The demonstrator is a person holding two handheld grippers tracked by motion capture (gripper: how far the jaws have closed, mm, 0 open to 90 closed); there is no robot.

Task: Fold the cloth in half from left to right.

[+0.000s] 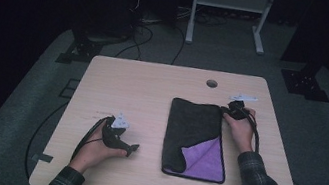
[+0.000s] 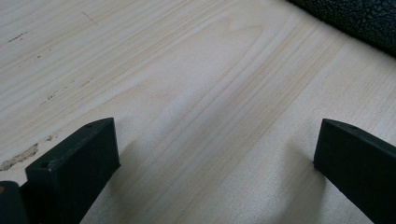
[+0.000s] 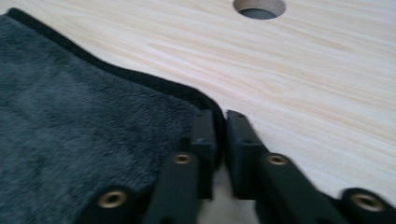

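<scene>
My right hand-held gripper (image 1: 231, 109) sits at the far right corner of the towel (image 1: 195, 130), the dark grey cloth that lies flat on the right half of the counter (image 1: 142, 94). In the right gripper view the jaws stand close together with a narrow slit between them, one over the towel's black-bound edge (image 3: 154, 84) and the other just outside it on the bare wood; the pads do not press on the cloth, so nothing is pinched. The round cable hole (image 3: 259, 8) in the counter shows beyond that corner, toward the far edge.

The towel runs lengthwise from the middle of the counter toward its near edge. Its near right corner is folded over, showing a purple underside (image 1: 204, 160).

My left hand-held gripper (image 1: 131, 149) rests on the counter near the near left corner, well apart from the towel's left edge and pointing toward it. Its jaws are spread wide, with only bare wood between them, and a strip of the dark towel (image 2: 364, 18) shows in the far corner of the left gripper view.
</scene>
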